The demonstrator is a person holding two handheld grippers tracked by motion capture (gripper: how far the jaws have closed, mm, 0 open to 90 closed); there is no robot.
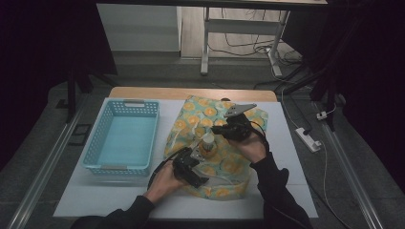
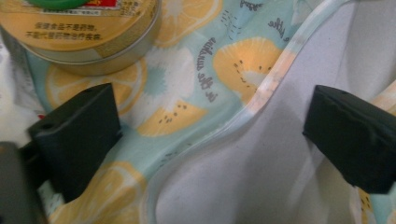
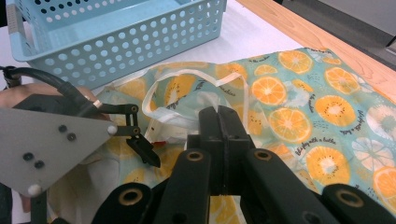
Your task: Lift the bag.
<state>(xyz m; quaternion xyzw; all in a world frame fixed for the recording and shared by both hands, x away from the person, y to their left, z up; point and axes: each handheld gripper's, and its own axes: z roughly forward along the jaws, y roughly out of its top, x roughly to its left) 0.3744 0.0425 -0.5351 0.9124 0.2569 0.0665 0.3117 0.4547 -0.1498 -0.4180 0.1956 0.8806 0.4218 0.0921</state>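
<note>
On the white desk (image 1: 296, 157), the left claw (image 1: 197, 156) is spread over the orange-printed fabric bag (image 1: 236, 164); the right claw (image 1: 220, 130) is pressed together near a yellow-labelled bottle (image 1: 208, 144).

Power strip (image 1: 308, 139) on floor — desk legs (image 1: 205, 43) behind.

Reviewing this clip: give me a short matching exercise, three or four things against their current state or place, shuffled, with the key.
Things:
1. basket
2. fruit-print bag
3. left gripper
4. right gripper

States:
A. jaws pressed together
B. jaws apart over the bag's opening
C. light blue, nothing inside, at the table's left
D. lying on the table beside the basket, a jar standing on it

Pairs: 1-C, 2-D, 3-B, 4-A
</note>
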